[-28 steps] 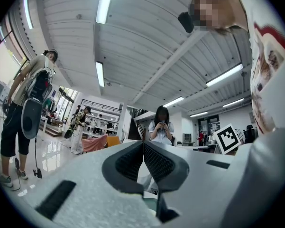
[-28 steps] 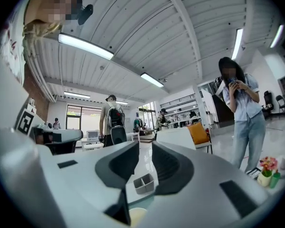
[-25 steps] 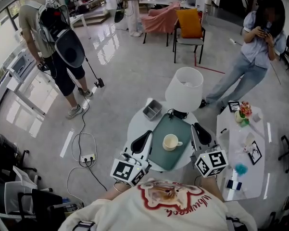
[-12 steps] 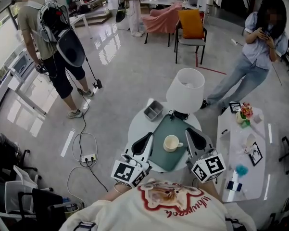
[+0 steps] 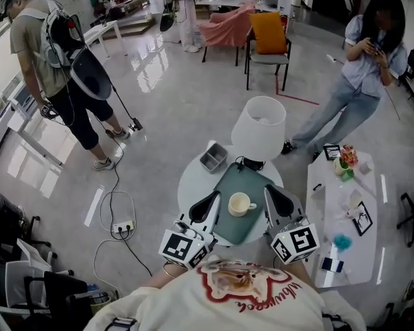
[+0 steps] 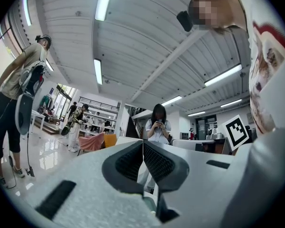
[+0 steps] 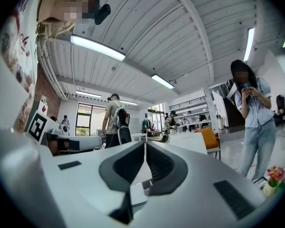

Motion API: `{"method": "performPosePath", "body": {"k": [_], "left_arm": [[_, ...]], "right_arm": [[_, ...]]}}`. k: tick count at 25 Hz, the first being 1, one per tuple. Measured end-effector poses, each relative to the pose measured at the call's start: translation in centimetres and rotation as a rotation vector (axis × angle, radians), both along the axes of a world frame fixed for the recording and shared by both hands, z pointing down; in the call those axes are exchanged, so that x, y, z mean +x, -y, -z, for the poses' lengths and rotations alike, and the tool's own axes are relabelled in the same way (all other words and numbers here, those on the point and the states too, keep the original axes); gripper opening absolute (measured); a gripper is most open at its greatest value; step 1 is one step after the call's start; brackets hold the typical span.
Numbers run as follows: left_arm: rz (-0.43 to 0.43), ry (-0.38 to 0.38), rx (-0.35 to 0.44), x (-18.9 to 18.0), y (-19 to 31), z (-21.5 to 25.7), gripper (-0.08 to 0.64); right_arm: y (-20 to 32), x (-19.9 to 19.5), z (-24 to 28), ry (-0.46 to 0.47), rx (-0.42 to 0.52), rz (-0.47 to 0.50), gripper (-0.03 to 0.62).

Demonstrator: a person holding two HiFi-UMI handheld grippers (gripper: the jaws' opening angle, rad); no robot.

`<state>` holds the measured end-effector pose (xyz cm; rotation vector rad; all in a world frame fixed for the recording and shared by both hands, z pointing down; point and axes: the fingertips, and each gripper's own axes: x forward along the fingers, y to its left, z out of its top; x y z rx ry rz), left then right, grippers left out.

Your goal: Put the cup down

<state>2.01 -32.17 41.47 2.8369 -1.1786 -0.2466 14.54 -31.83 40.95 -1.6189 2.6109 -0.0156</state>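
Note:
A cream cup stands upright on the dark green tray on a round white table, its handle to the right. My left gripper lies just left of the cup, apart from it and shut on nothing. My right gripper lies just right of the cup, shut and empty too. In the left gripper view the left gripper has its dark pads pressed together and points up across the room. The right gripper view shows the right gripper the same way. The cup is in neither gripper view.
A white table lamp stands at the tray's far end and a small grey box at the table's far left. A white side table with flowers is at the right. A power strip with cables lies on the floor at the left. Two people stand farther off.
My right gripper has moved in to the left, closer to the cup. The cup and my left gripper have stayed in place.

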Motion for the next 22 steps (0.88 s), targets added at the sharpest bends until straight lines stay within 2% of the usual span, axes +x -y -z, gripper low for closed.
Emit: {"method": "performPosePath", "body": {"k": [3,6,14,18,22], "left_arm": [[-0.020,0.011,0.017,1.0,-0.4,-0.2,0.017],[-0.005,0.003,0.012,1.4,-0.9,0.0,0.016],[-0.013,-0.002,0.046,2.8,-3.5,-1.2,0.015],[-0.014,-0.022,0.033,3.1,-3.9,-0.3,0.015],[-0.030,-0.018,0.061,3.7,-4.2,0.4,0.015]], "right_arm": [[-0.4,0.4,-0.2,0.013,-0.003,0.003,0.037],[-1.2,0.7,-0.5,0.032,-0.009,0.021,0.035],[-3.2,2.0,-1.4,0.029,0.000,0.029,0.031],[-3.8,2.0,-1.0,0.028,0.014,0.030,0.029],[-4.4,2.1,-0.5,0.017,0.029,0.022,0.029]]}}
